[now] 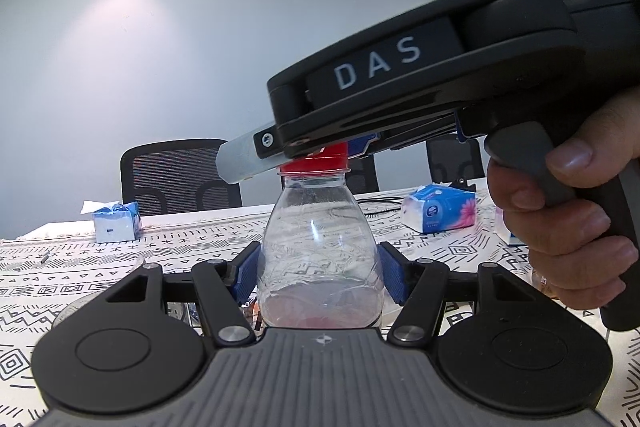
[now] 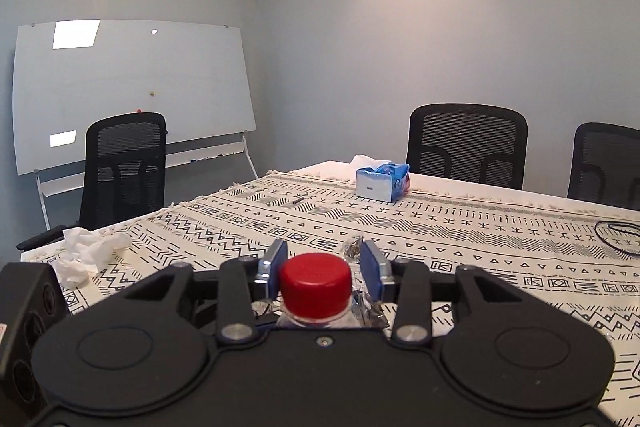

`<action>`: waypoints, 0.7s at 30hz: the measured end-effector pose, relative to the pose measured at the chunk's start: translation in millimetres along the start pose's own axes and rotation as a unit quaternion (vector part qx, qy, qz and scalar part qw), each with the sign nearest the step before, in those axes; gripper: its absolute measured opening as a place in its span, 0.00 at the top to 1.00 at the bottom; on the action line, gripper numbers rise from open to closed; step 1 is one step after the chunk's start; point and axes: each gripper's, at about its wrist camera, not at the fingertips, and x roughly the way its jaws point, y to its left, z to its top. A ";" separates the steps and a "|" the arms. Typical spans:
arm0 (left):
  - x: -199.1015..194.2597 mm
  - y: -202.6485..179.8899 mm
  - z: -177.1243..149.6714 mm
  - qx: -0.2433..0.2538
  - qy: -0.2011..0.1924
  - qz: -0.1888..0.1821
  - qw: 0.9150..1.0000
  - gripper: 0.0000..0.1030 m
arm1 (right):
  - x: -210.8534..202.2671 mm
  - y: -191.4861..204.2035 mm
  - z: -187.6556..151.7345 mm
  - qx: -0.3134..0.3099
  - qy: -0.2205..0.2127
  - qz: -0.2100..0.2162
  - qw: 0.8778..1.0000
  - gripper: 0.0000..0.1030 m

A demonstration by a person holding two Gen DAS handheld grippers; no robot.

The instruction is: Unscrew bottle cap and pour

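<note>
In the left wrist view the clear bottle [image 1: 320, 247] stands upright on the patterned worktop [image 1: 80, 267], its long axis vertical, and the left gripper [image 1: 318, 273] has its jaws closed in on the lower body, a blue pad pressed against each flank, so the bottle is braced from the sides. Above it the right gripper [image 1: 320, 157], held in a person's hand [image 1: 568, 227], reaches in from the right with its fingers lying roughly level at the height of the red cap [image 1: 316, 163]; one metal finger [image 1: 244, 161] passes in front of the cap, but from here I cannot tell whether the pads touch it. In the right wrist view the red cap [image 2: 315, 285] sits directly between the jaws of the right gripper [image 2: 322, 275], close to the palm; the blue pads [image 2: 276, 269] stand on either side with a narrow gap on the left and a wider one on the right, so the jaws are partly open and hold nothing. The cap therefore lies slightly left of centre in the opening. The unscrewing, as I judge it, turns on closing squarely across the cap and twisting about the bottle's vertical axis while the left jaws resist the turn.
</note>
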 end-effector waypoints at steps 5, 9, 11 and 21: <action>-0.5 -0.3 0.2 0.000 0.000 0.001 1.000 0.43 | 2.1 2.6 -2.1 0.002 0.000 -0.005 1.000 0.66; -1.0 0.5 0.5 -0.004 0.000 0.000 1.000 0.43 | 3.1 3.5 -1.9 0.007 0.002 -0.005 1.000 0.66; -1.2 0.9 0.5 -0.005 0.000 0.000 1.000 0.43 | 2.7 3.6 -1.9 0.010 0.003 -0.004 1.000 0.66; -4.2 0.0 0.3 -0.008 0.000 0.001 1.000 0.43 | 2.1 5.2 -3.6 0.009 -0.003 -0.006 1.000 0.66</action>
